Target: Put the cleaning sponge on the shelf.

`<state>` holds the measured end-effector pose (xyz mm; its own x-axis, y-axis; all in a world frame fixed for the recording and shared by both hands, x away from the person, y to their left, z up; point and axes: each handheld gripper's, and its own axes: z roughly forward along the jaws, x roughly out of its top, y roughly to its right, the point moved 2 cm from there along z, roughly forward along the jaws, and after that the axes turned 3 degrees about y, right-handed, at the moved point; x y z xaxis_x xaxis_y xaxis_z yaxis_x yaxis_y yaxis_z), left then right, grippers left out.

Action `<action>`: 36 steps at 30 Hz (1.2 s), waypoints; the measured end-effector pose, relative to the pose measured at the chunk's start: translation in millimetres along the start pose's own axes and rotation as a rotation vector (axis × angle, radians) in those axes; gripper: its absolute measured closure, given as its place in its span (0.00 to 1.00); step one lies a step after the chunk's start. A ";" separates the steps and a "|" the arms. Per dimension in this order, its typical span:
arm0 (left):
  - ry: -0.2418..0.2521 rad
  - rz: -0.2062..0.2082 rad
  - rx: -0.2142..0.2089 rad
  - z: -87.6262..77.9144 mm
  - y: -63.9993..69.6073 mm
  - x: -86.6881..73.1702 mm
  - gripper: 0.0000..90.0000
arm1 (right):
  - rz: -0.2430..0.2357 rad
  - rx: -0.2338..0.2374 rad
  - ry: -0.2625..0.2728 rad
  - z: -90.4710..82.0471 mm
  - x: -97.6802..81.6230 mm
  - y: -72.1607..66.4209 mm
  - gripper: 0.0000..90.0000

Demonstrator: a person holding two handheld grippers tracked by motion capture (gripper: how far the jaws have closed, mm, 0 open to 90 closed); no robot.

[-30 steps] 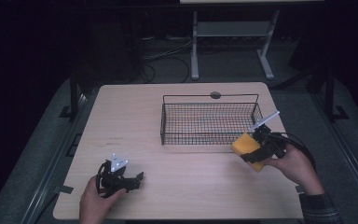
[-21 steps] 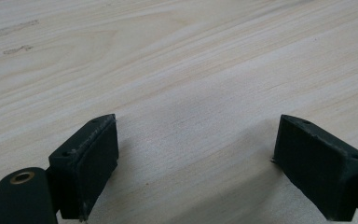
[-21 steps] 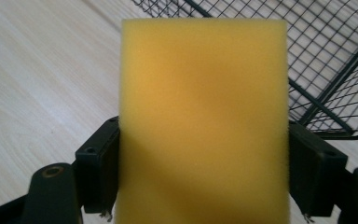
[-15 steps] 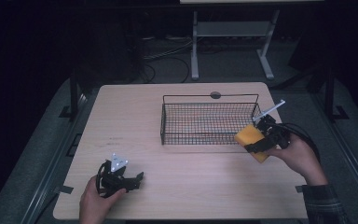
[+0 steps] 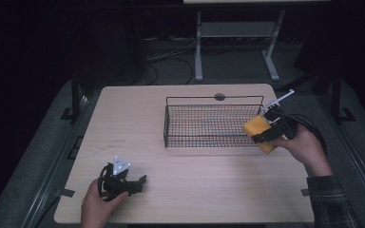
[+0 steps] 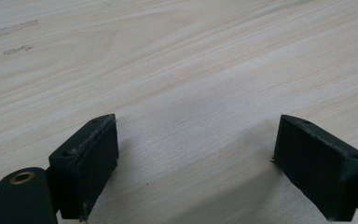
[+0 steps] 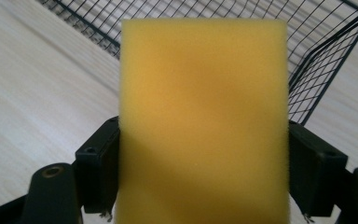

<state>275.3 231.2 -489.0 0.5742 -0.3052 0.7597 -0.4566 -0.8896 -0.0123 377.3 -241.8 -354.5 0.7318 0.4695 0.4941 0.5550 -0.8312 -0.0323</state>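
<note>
Our right tongs (image 5: 262, 134), pinching the yellow sponge (image 7: 204, 121), have lifted it to the basket's (image 5: 212, 99) right end, so dropping it in comes next, while our left tongs (image 6: 196, 158) rest spread on the table (image 5: 138, 123).

Dim high view – dark surroundings, lit table (image 5: 195, 190); close sponge (image 7: 204, 121) blurred – soft shadows under jaws.

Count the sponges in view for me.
1. The yellow sponge is clamped in the right gripper, at the right end of the wire basket. None hidden that I can see.
</note>
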 end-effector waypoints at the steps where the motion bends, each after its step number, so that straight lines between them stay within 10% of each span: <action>1: 0.000 -0.001 0.000 0.0 0.1 0.0 0.14 | 0.002 -0.001 0.001 -0.2 2.0 1.6 0.26; 36: 0.000 -0.001 0.000 0.0 0.1 0.0 0.14 | 0.050 -0.031 -0.010 61.4 59.9 37.4 0.26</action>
<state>275.3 231.1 -489.0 0.5744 -0.3041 0.7600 -0.4561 -0.8898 -0.0113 466.2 -226.5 -379.5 0.7625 0.4297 0.4837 0.5052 -0.8625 -0.0302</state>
